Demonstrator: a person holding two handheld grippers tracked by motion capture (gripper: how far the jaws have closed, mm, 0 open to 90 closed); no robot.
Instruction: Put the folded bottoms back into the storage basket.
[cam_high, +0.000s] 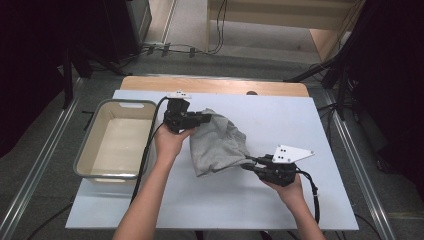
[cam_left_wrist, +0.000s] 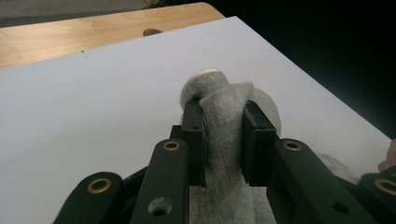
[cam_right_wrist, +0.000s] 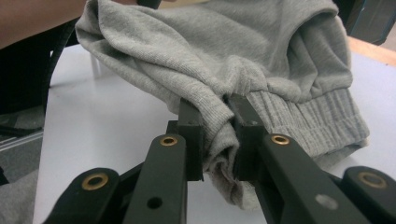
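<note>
A person is holding a grey garment (cam_high: 217, 142) up between two grippers over the white counter (cam_high: 300, 120): the left gripper (cam_high: 204, 119) is pinching its far edge and the right gripper (cam_high: 248, 163) its ribbed hem, both sets of fingers clamped tight on the cloth. The garment is hanging bunched, unfolded. A tub (cam_high: 116, 140) is sitting empty just left, so any folding or stowing appears undone.
</note>
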